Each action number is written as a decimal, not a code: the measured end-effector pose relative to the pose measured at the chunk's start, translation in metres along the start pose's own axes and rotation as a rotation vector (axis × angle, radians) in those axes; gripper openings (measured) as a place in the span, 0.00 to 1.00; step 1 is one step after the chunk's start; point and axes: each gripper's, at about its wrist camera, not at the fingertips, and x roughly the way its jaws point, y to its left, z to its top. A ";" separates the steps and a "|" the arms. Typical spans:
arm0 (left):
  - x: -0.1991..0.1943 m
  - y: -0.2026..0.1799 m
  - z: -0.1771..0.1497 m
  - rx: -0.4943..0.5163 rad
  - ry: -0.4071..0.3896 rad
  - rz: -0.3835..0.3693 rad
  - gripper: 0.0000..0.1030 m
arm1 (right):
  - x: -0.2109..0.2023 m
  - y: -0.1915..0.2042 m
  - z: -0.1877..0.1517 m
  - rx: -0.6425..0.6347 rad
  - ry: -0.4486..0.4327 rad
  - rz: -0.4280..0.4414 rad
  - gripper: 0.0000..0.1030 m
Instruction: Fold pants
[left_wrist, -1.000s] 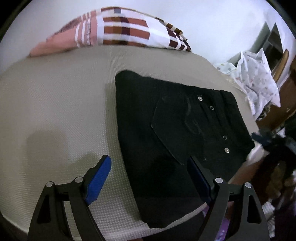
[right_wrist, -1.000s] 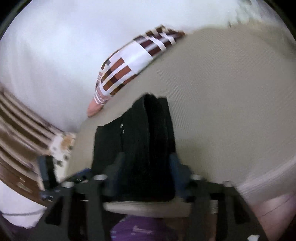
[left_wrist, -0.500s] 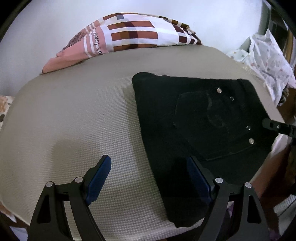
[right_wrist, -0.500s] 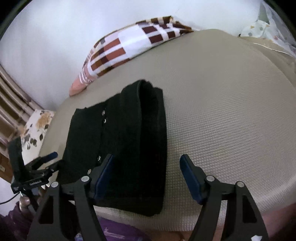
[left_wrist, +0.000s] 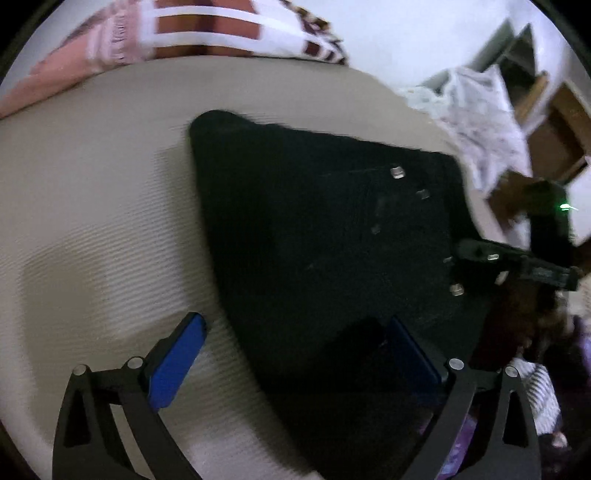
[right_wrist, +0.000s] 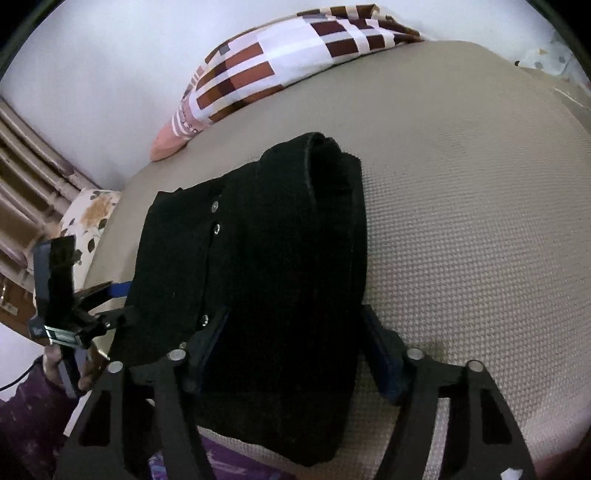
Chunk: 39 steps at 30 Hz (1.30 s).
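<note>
The black pants (left_wrist: 325, 240) lie folded into a compact stack on the beige bed (left_wrist: 92, 206), with metal rivets showing on top. My left gripper (left_wrist: 295, 347) is open, its jaws straddling the near left edge of the stack. In the right wrist view the pants (right_wrist: 258, 266) show their thick folded layers. My right gripper (right_wrist: 295, 343) is open, with its blue pads on either side of the stack's near right part. The left gripper also shows in the right wrist view (right_wrist: 107, 295) at the stack's left edge, and the right gripper shows in the left wrist view (left_wrist: 480, 254).
A checked red, white and pink pillow (right_wrist: 273, 70) lies at the head of the bed by the white wall. White patterned cloth (left_wrist: 476, 110) and wooden furniture (left_wrist: 554, 136) stand beyond the bed's right side. A floral cushion (right_wrist: 88, 218) lies at the left.
Both grippers have moved in closer to the folded pants. The right gripper's jaws now straddle the stack's near end, where half a second ago they hung further back.
</note>
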 end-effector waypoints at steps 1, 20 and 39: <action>0.002 -0.002 0.004 0.002 0.007 -0.064 0.89 | 0.001 0.000 0.000 -0.008 0.008 0.007 0.51; -0.058 0.057 0.027 -0.117 -0.218 -0.174 0.22 | -0.015 0.065 0.036 0.201 -0.006 0.398 0.24; -0.137 0.291 0.093 -0.304 -0.402 0.305 0.27 | 0.192 0.204 0.178 0.139 0.009 0.482 0.21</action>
